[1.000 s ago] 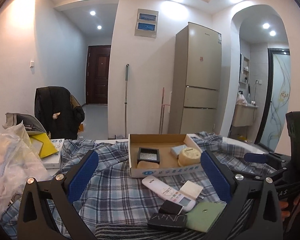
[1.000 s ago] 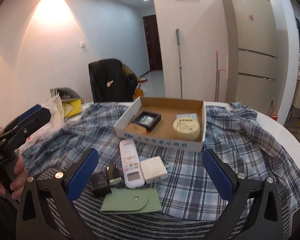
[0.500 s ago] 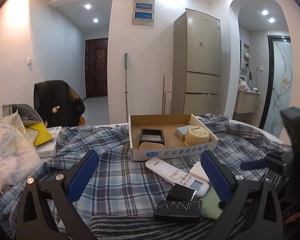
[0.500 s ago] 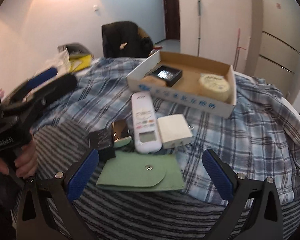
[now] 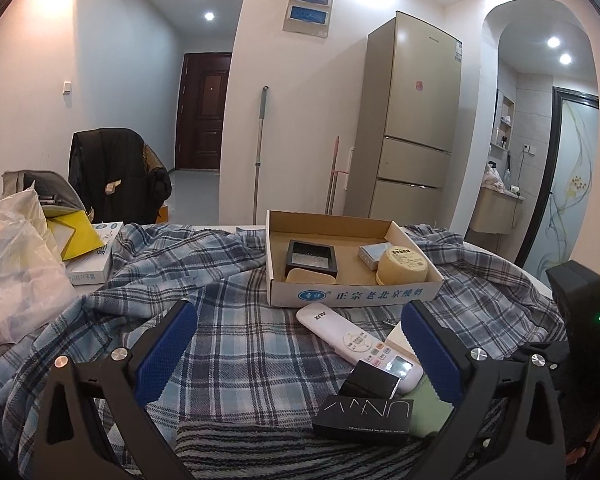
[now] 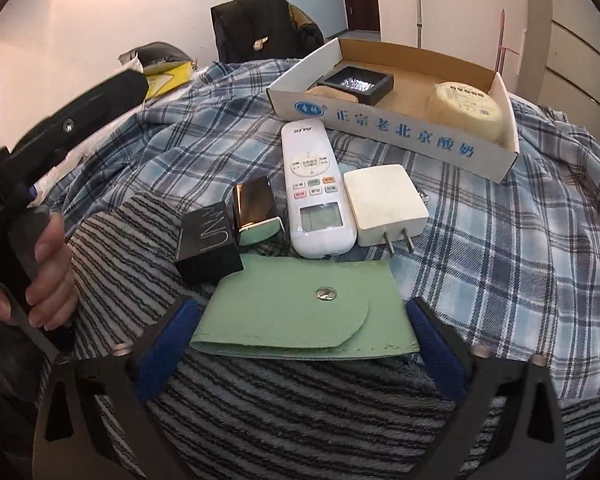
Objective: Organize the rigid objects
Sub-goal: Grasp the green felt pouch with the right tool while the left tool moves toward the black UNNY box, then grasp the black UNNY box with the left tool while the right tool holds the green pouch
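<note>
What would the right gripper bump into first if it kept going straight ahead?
Most likely the green pouch. It lies flat between the open right gripper fingers, nearest of all. The white remote and charger lie further on. Depth is hard to judge, so it might pass just above.

Glossy white plastic remote (image 6: 315,184), matt green pouch (image 6: 300,312), cardboard box (image 6: 396,116), plaid cloth (image 6: 520,248)

Right tool (image 6: 302,340) spread wide, flanking green pouch (image 6: 304,316)

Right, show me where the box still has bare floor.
Bare cardboard floor lies along the back wall of the box and between the black tray and the round yellow tub. The front corners are crowded.
</note>
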The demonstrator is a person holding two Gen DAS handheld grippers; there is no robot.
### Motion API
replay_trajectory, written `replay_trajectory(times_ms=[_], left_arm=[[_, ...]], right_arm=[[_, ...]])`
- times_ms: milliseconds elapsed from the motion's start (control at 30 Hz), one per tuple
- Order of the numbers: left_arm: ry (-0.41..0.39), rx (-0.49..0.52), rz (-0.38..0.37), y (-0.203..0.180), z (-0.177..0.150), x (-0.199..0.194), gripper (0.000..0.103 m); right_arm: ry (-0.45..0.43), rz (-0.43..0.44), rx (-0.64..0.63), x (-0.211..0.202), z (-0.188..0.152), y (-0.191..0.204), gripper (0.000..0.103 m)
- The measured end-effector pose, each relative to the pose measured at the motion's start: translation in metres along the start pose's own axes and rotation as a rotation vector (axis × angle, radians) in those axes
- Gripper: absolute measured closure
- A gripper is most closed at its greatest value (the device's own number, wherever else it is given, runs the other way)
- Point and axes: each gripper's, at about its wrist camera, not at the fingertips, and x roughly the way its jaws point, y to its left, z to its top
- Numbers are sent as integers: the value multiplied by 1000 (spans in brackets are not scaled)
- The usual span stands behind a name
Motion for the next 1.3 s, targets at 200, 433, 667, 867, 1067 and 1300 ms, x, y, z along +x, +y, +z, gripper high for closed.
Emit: replay_trajectory(times_ms=[200, 433, 667, 867, 1067, 1300], left_arm=[[86, 32, -118, -4, -2, 10, 0], [291, 30, -263, -8, -14, 41, 0], [425, 158, -374, -30, -30, 48, 0], [483, 165, -359, -31, -35, 57, 0], [548, 127, -349, -24, -39, 71, 10], [571, 215, -316, -37, -47, 68, 32]], right_arm=[[-45, -3, -3, -20, 4, -4, 7], [-165, -141, 64, -42, 11, -24, 7], [-190, -155, 126, -50, 16, -41, 7], [-193, -152, 110, -51, 14, -38, 7], [-175, -157, 104, -45, 13, -37, 7], [-154, -148, 120, -40, 13, -41, 7]])
